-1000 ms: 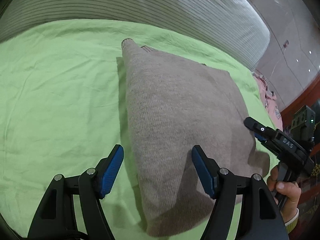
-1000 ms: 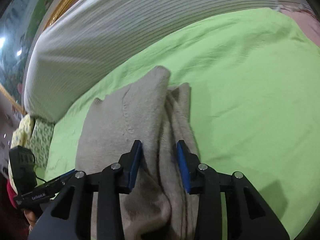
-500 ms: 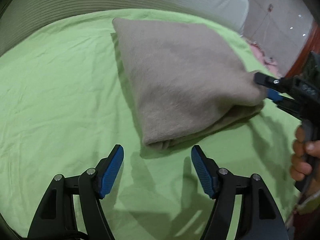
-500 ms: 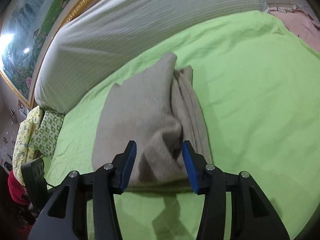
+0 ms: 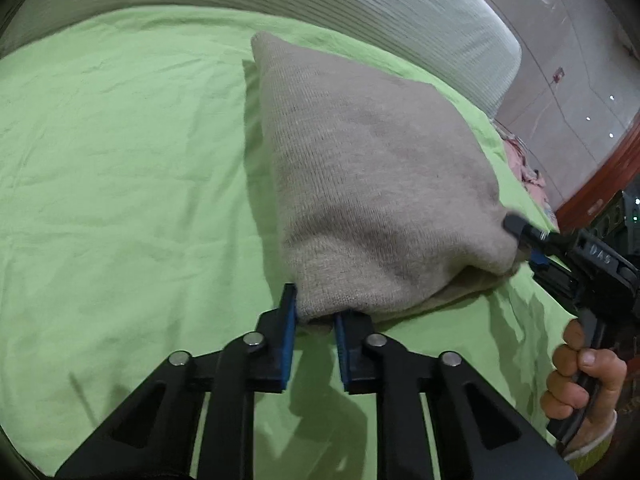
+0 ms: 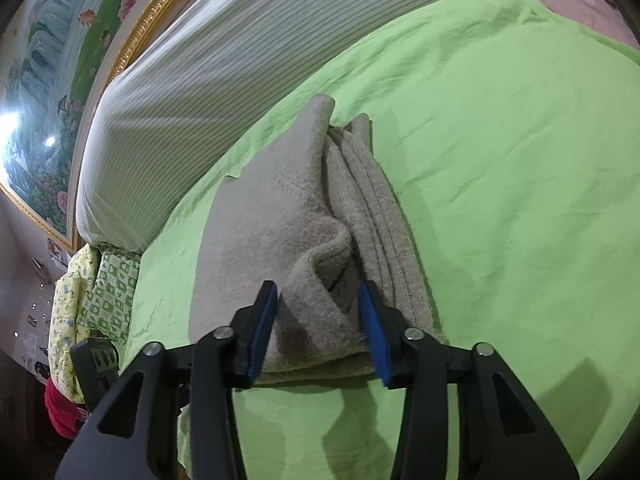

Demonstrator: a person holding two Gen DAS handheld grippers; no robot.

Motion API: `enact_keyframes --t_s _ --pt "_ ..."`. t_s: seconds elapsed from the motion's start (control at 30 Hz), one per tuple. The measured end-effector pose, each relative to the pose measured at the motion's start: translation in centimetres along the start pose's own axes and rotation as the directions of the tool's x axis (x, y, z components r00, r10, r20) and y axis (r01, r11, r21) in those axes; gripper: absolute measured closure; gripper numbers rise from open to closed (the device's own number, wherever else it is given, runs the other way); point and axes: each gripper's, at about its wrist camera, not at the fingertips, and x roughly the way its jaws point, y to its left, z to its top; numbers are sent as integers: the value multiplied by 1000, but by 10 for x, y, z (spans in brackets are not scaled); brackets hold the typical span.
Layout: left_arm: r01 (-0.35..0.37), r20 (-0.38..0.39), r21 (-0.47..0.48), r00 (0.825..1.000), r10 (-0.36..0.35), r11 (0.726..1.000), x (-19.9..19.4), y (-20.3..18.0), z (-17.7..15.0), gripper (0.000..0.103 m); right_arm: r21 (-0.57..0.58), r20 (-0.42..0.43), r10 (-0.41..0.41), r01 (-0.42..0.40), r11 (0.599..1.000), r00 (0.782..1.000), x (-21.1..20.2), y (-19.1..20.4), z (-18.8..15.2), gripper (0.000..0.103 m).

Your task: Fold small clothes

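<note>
On the green bed sheet [image 5: 120, 168], in the left wrist view, the left tongs [image 5: 314, 322] are pinching the near corner of the folded beige knit garment [image 5: 372, 184]; the right tongs [image 5: 524, 240] are meeting its far corner. In the right wrist view, the right tongs [image 6: 320, 328] are straddling the garment's bunched folds [image 6: 312, 240], pads touching the cloth, with a striped white headboard cushion [image 6: 248, 60] lying behind.

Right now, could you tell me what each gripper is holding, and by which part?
Both grip the folded beige knit garment: left gripper pinches its near left corner, right gripper its near right corner.
</note>
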Motion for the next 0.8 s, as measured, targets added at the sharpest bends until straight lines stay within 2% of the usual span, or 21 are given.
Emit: enact_keyframes --t_s 0.03,0.13,0.2,0.3,0.4,0.6,0.63,0.7,0.73,0.77,0.8 --pt "-9 25 1 1000 9 1000 -4 -2 1 92 5 -15 17 -17 1000 1000 2 0 1 95" --pt "-17 77 12 997 16 1000 -18 -7 -2 94 0 35 24 -24 1000 999 -11 2 5 95" --pt "-22 63 22 998 20 1000 -16 -6 -7 95 8 56 12 -13 1000 998 -19 -3 5 96" --pt "-42 26 34 999 41 999 -2 0 -16 96 0 12 -50 50 999 999 -6 -15 -4 96" --pt "-47 16 47 999 46 998 3 3 -20 96 -5 -13 -60 60 998 998 2 -22 -14 97" --pt "-8 -30 127 999 12 992 -13 3 -15 91 -56 -36 -96 93 994 995 0 -12 -8 97" --pt "3 -28 127 1000 1 992 -18 4 -14 88 -77 -36 -110 107 991 993 -1 -8 -8 97" --pt "25 -24 112 999 -23 993 -29 11 -11 72 -121 -49 -135 128 984 990 -2 -2 -6 96" --pt "25 -16 105 1000 -24 994 -33 14 -7 56 -143 -64 -158 147 979 985 -1 2 -5 95" --pt "13 3 98 1000 -13 995 -39 18 -3 46 -152 -58 -180 170 974 982 -3 4 -4 93" --pt "4 11 88 1000 -5 996 -38 23 3 43 -154 -36 -200 193 969 979 -8 8 -1 89"
